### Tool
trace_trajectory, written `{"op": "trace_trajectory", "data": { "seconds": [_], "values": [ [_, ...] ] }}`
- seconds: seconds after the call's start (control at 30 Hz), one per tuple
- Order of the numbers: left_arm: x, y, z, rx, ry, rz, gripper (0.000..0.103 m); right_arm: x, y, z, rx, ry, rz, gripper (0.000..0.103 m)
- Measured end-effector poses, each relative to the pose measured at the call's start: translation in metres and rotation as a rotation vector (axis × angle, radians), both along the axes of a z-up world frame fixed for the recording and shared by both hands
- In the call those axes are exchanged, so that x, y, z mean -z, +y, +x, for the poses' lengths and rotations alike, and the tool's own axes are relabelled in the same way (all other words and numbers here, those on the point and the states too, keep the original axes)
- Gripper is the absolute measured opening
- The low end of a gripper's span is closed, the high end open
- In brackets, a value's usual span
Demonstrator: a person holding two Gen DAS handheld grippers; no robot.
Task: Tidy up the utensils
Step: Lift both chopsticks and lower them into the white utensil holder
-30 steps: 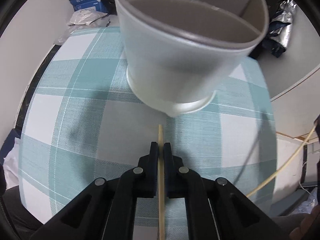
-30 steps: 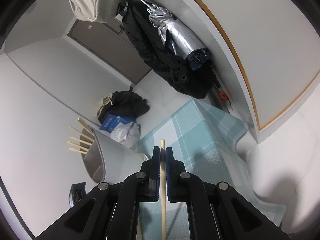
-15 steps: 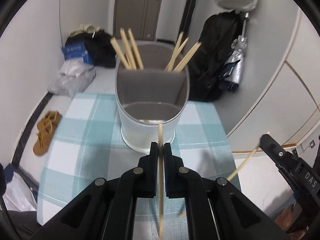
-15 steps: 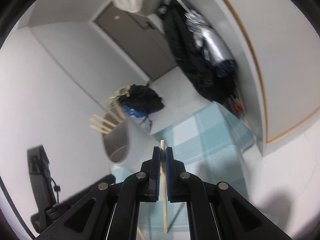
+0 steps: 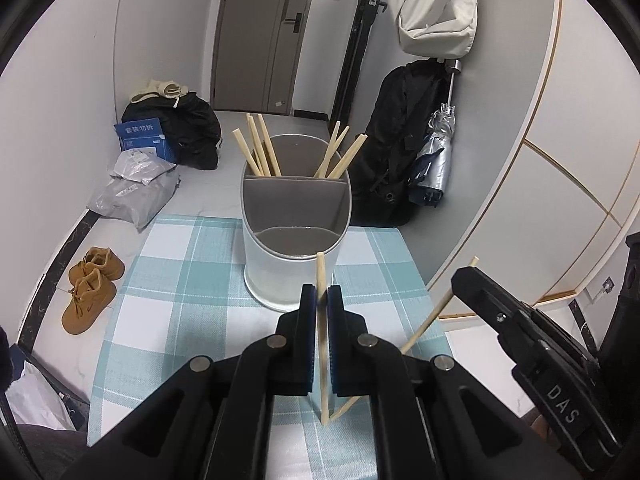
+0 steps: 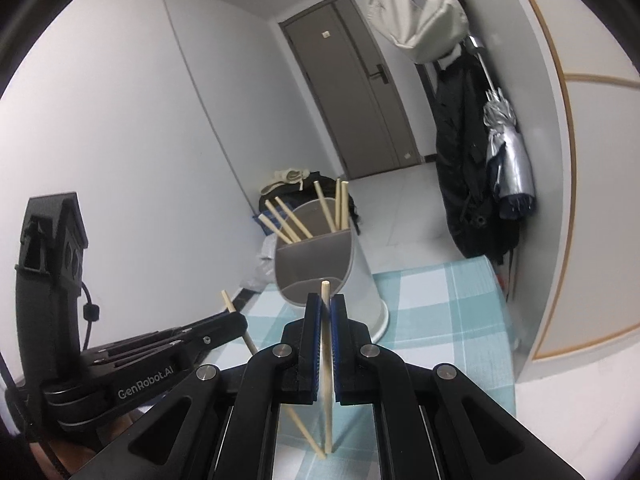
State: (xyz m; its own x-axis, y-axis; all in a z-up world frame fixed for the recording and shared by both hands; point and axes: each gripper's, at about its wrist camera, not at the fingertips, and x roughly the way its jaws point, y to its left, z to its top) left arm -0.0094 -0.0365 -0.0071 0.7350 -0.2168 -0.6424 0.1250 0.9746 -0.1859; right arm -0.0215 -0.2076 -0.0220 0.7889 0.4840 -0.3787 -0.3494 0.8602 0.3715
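Left wrist view: checked tablecloth (image 5: 192, 280) first, with the divided utensil holder (image 5: 294, 240) standing on it as the landmark. Chopsticks already lean in its back compartments; the front one looks unfilled. Just in front of it, left gripper (image 5: 322, 300) and right gripper (image 6: 326, 308) each pinch one chopstick (image 5: 322, 336) upright, probably so they drop in end-first.
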Motion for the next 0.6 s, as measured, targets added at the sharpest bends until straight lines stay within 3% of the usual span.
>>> {"op": "trace_trajectory", "data": {
  "seconds": [0.6],
  "values": [
    [-0.017,0.011,-0.01,0.065,0.004,-0.047,0.001,-0.014,0.012,-0.017,0.016,-0.028,-0.071,0.004]
  ]
}}
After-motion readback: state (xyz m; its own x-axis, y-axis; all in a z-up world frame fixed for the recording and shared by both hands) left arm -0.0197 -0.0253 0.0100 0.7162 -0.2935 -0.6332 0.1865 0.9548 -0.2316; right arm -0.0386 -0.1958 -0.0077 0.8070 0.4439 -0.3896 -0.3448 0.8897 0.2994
